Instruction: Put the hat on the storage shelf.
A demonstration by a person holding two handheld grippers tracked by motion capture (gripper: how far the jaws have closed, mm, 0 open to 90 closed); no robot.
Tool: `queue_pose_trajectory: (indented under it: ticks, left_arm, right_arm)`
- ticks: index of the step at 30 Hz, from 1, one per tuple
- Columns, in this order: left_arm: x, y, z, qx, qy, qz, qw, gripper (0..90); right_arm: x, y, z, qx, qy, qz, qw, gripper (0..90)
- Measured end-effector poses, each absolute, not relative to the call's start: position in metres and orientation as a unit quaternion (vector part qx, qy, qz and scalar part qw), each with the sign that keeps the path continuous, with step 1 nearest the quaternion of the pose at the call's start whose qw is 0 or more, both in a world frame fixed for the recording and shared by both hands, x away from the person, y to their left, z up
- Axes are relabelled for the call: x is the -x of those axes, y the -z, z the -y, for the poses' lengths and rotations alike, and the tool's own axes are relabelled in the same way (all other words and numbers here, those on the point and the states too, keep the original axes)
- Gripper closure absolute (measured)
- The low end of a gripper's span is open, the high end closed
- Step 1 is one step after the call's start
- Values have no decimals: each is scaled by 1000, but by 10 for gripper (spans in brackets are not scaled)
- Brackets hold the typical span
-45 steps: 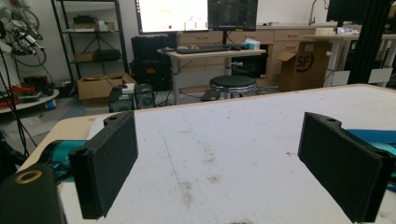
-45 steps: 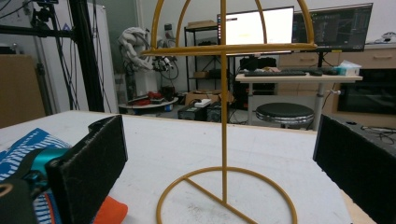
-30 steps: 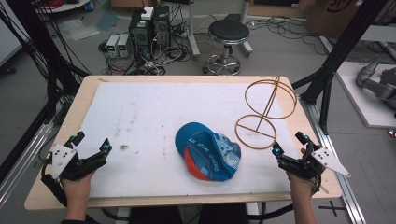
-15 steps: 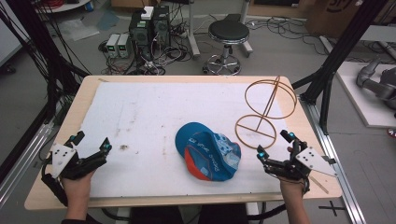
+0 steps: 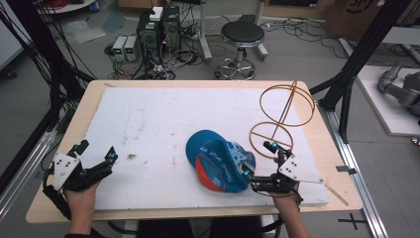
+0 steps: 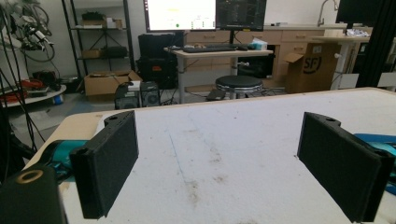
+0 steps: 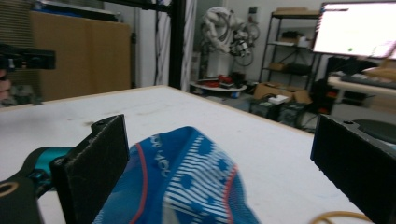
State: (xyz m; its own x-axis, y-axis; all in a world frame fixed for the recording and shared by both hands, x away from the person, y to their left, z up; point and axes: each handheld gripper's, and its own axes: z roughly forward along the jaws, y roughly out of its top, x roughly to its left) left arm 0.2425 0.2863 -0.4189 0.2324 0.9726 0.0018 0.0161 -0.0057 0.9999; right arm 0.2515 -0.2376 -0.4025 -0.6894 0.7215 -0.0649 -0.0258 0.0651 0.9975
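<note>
Soft printed cloth cap [image 5: 220, 166]; thin glossy copper-coloured wire stand [image 5: 283, 115]; matt, scuffed white sheet [image 5: 163, 124] over pale wood worktop [image 5: 89, 99]; matt black foam gripper pads [image 6: 343, 161].

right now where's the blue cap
In the high view the blue cap lies right of centre on the white mat, between the open right gripper and beside the wire stand.

Cap [image 5: 220, 164] lies on table [image 5: 148, 94], left of wire stand [image 5: 282, 116].

A: Where does the high view sit?
B: Above the near edge, facing forward and down over the whole tabletop [image 5: 148, 119].
A: And the gripper views?
B: Low, close to the surface; both share the blue cap [image 7: 187, 182] with it.
</note>
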Motion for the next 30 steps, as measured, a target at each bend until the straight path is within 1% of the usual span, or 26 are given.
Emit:
queue_pose_trajectory:
  ticks: [2, 4, 5, 9, 16, 18, 20, 26, 30]
  left_arm:
    - [-242, 419, -287, -558, -435, -443, 550, 128]
    - [-241, 419, -288, -556, -437, -444, 550, 128]
    - [-241, 419, -289, -557, -436, -444, 550, 128]
    - [-241, 419, -289, -557, -435, -445, 550, 128]
    - [-242, 419, -288, -556, -435, -445, 552, 128]
    - [-242, 419, -288, -556, -435, -445, 551, 128]
    - [-242, 419, -288, -556, -435, -444, 552, 128]
    - [-242, 419, -288, -555, -432, -445, 554, 128]
    - [-242, 420, -289, -553, -432, -446, 555, 128]
  right_arm:
    - [-254, 406, 223, -254, -622, -684, 286, 40]
    - [-255, 407, 219, -250, -617, -689, 287, 40]
    - [-256, 409, 209, -240, -597, -705, 297, 40]
    - [-259, 412, 200, -245, -587, -714, 293, 48]
    - [-265, 420, 187, -257, -560, -726, 305, 70]
    - [-266, 423, 185, -258, -554, -729, 308, 87]
    - [-268, 425, 182, -261, -549, -730, 313, 126]
    - [-270, 432, 177, -277, -523, -738, 324, 150]
    - [-272, 433, 175, -271, -512, -742, 336, 189]
